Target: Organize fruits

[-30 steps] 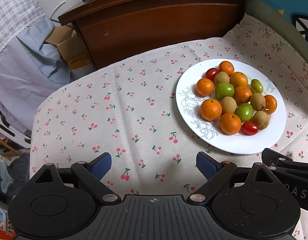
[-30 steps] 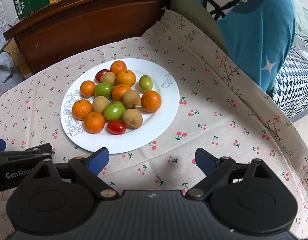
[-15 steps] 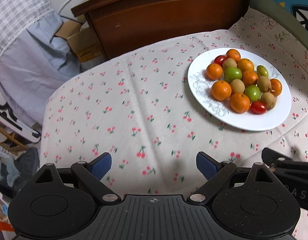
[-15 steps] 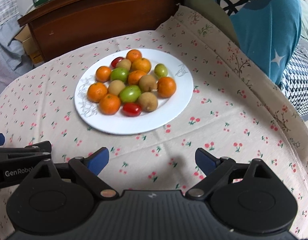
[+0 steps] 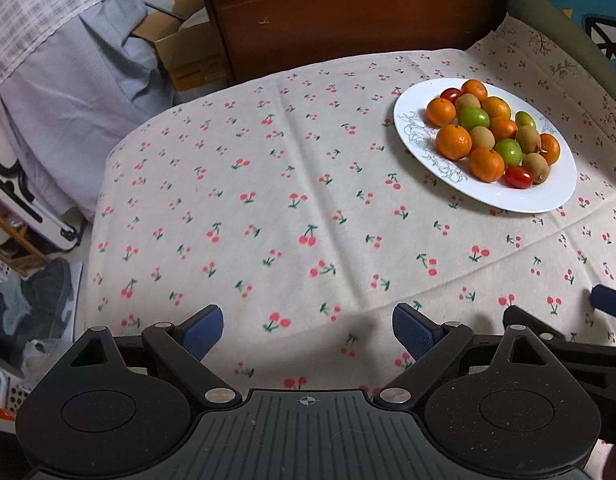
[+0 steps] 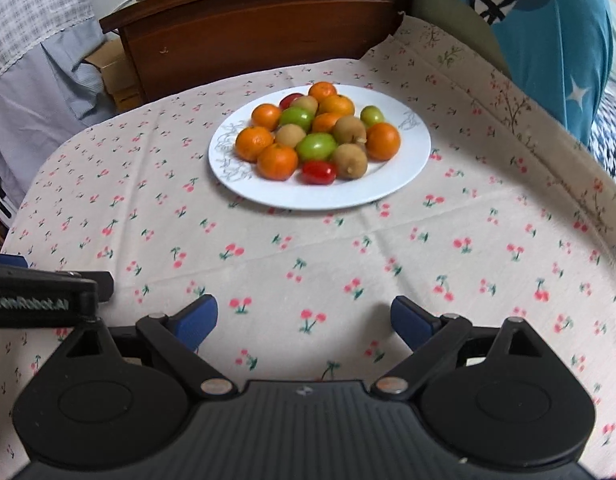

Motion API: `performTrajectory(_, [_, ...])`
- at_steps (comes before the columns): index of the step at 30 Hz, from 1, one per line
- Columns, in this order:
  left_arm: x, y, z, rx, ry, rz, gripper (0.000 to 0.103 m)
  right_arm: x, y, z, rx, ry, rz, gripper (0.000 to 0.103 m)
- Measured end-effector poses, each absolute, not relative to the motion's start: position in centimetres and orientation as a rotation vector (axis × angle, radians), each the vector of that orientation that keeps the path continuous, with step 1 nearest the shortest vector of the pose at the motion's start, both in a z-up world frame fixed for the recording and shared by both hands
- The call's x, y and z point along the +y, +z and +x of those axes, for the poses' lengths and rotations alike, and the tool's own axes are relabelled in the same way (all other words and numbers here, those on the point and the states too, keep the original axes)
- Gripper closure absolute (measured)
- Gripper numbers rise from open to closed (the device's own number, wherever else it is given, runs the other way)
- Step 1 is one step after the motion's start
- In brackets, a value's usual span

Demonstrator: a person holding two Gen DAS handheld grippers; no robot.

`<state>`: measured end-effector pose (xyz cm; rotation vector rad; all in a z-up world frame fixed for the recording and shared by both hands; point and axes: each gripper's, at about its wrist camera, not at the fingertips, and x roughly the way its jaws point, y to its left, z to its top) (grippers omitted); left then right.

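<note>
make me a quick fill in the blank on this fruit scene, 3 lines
1. All the fruit sits on a round white ____.
2. Both the left claw and the right claw are ____ and hold nothing.
3. The tablecloth is printed with small red ____.

Missing words: plate; open; cherries

light: soft, even indoor | shadows: faint | right wrist view: slight blur | edges: fisheye bending, dark corners
</note>
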<state>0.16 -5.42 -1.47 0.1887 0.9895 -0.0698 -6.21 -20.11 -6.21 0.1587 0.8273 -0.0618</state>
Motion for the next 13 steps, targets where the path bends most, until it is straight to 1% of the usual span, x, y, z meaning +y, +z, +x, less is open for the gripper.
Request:
performTrajectory(3, [-4.9, -1.3, -0.2, 0.989, -0.078, 0.161, 0.010, -19.3, -6.7, -6.6, 0.796, -0.055, 0.115, 0.004])
performTrajectory(6, [-4.6, -1.2, -0.5, 0.981, -0.080, 0.156, 0.010, -18.8, -7.0, -6.7, 0.761, -0.045, 0.097, 0.002])
performTrajectory(10, [-4.4, -1.0, -0.6, 0.970, -0.085, 0.150, 0.010, -17.8, -7.6, -6.8, 0.726, -0.059, 0.031, 0.001])
performTrajectory(13, [-4.2, -1.1, -0.5, 0.975, -0.080, 0.144, 0.010, -17.5, -7.9, -6.8, 0.687, -0.073, 0.044, 0.001])
